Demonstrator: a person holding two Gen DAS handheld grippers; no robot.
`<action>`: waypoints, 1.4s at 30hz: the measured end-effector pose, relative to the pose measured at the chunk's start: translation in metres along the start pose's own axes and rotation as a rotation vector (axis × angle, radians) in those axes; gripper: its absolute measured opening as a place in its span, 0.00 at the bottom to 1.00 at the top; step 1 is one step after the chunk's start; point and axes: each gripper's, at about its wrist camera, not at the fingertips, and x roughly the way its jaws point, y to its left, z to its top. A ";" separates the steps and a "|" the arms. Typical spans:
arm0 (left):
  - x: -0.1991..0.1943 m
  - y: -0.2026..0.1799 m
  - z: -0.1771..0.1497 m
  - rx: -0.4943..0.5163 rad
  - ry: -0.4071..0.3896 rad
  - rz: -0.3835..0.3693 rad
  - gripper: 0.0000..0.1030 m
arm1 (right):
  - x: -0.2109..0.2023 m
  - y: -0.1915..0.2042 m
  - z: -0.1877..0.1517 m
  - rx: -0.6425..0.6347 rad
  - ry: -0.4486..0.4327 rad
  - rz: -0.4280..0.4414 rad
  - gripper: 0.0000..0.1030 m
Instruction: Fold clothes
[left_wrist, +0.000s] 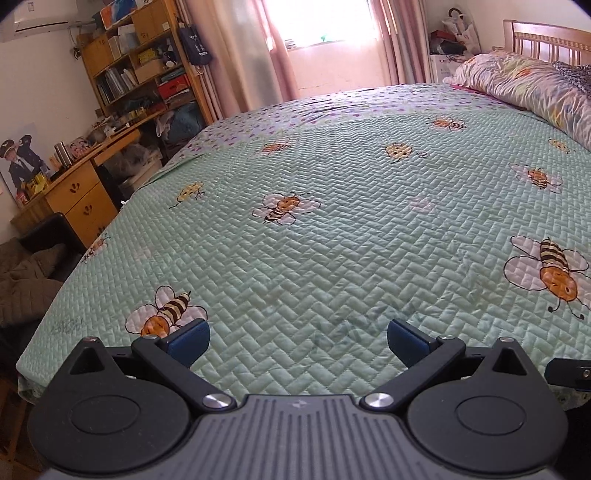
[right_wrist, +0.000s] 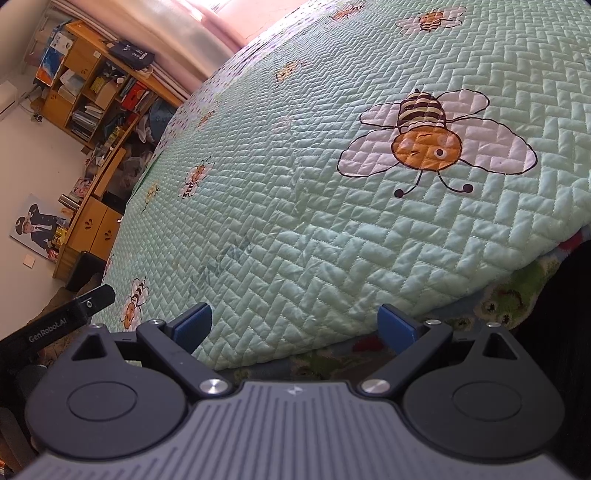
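Observation:
No garment shows on the bed in either view. My left gripper (left_wrist: 298, 341) hovers over the near edge of a green quilted bedspread (left_wrist: 332, 229) printed with bees; its blue-padded jaws stand wide apart with nothing between them. My right gripper (right_wrist: 294, 326) is tilted and sits at the front edge of the same bedspread (right_wrist: 314, 206), open and holding nothing. The tip of the left gripper (right_wrist: 92, 301) shows at the left of the right wrist view. Part of the right gripper (left_wrist: 569, 373) shows at the right edge of the left wrist view.
A rumpled floral duvet (left_wrist: 528, 85) and a wooden headboard (left_wrist: 546, 37) lie at the far right. A wooden desk (left_wrist: 74, 184) and bookshelf (left_wrist: 140, 66) line the left wall. Dark fabric (left_wrist: 22, 284) is heaped left of the bed. A frog-print blanket (right_wrist: 506, 299) hangs beneath the bedspread edge.

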 end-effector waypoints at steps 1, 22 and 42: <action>0.001 0.000 0.001 -0.002 0.013 -0.008 0.99 | 0.000 0.000 0.000 -0.001 -0.001 0.000 0.94; 0.010 0.001 -0.005 -0.038 0.106 -0.183 0.99 | 0.000 0.000 -0.001 0.004 0.002 -0.001 0.93; 0.028 0.001 -0.008 -0.055 0.184 -0.193 0.99 | 0.002 -0.001 0.000 0.009 0.007 0.000 0.93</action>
